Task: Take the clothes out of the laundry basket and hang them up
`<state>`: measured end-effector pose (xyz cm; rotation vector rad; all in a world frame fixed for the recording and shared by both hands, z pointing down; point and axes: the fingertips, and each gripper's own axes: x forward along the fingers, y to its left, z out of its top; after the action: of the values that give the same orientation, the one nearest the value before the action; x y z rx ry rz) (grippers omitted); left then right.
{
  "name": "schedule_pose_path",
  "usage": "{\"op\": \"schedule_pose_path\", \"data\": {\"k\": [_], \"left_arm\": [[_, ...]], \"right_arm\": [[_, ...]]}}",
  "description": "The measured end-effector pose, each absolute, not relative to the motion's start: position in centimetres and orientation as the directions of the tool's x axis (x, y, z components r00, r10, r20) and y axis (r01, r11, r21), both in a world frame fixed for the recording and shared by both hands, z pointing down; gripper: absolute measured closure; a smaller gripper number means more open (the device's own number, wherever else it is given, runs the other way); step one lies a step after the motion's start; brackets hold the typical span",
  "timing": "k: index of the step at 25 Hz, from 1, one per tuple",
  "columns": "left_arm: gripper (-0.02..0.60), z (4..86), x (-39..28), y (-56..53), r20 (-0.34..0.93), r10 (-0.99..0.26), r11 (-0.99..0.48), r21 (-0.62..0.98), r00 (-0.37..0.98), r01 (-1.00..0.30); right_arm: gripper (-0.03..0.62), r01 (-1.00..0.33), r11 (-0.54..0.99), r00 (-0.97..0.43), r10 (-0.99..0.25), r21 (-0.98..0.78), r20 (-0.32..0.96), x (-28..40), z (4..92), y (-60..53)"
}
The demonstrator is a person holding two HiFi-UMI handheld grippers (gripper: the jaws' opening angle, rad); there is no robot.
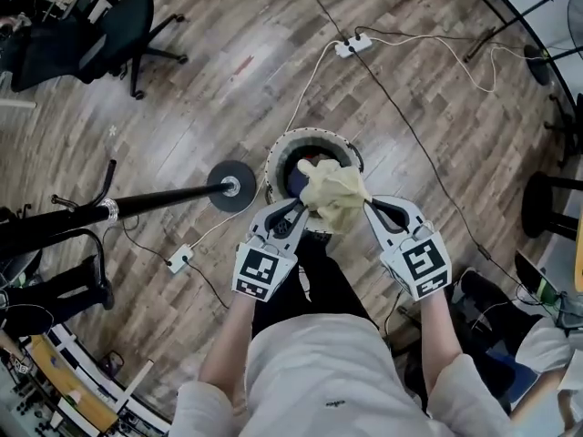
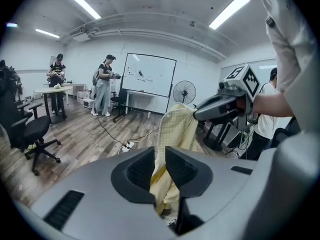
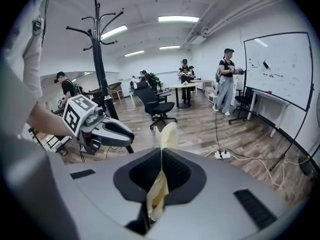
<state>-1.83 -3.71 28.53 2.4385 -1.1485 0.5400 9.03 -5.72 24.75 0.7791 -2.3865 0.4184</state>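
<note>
So far we hold the yellow garment [image 1: 335, 198] over the laundry basket [image 1: 273, 158], with the left gripper [image 1: 300, 211] and right gripper [image 1: 367, 204] each clamped on it. Hanging it up is not yet done.

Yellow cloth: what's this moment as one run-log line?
yellow cloth: held over laundry basket | left gripper: shut on it | right gripper: shut on it | hung: not yet

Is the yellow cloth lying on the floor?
No, the left gripper and right gripper hold the cloth up over the basket.
</note>
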Motion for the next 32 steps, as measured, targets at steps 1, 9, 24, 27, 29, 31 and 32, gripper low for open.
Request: {"op": "schedule_pose_path", "data": {"k": [1,9,24,27,29,31,32], "left_arm": [[0.503,28.3,-1.9,-3.6,0.495,-0.640,-0.591,0.173,0.588,-0.788],[0.503,26.2,-1.7,-4.4,0.476,-0.649,-0.631,0.099,0.593,-0.770],[0.465,23.5,1.3,-9.9,0.459,-0.635,-0.727,-0.081,0.622,-0.682],[0.465,23.2,1.9,-10.8,0.469,-0.640,-0.729,-0.121,0.609,-0.673],[0.504,22.9,2.2,-11.0,0.459,-0.651,-0.725,-0.141,0.604,-0.674],[0.546,22.5,2.3,-11.1,0.440,-0.664,-0.716,-0.146,0.604,-0.682],[0.549,22.3,2.2,-11.1,0.433,-0.671,-0.711,-0.148,0.602,-0.687]], "right_arm": [[0.580,-0.613,0.784,-0.663,-0.443,-0.099,0.604,8.9,23.5,-5.6],[0.581,-0.596,0.802,-0.688,-0.535,0.040,0.489,9.5,14.4,-5.9],[0.581,-0.587,0.779,-0.708,-0.625,0.218,0.328,10.1,3.5,-6.3],[0.582,-0.584,0.778,-0.715,-0.628,0.231,0.308,10.2,2.5,-5.9],[0.580,-0.586,0.776,-0.713,-0.630,0.233,0.308,10.5,2.3,-5.6],[0.580,-0.589,0.773,-0.710,-0.634,0.235,0.307,10.8,2.3,-5.5],[0.580,-0.591,0.772,-0.710,-0.635,0.234,0.304,10.9,2.4,-5.5]]}}
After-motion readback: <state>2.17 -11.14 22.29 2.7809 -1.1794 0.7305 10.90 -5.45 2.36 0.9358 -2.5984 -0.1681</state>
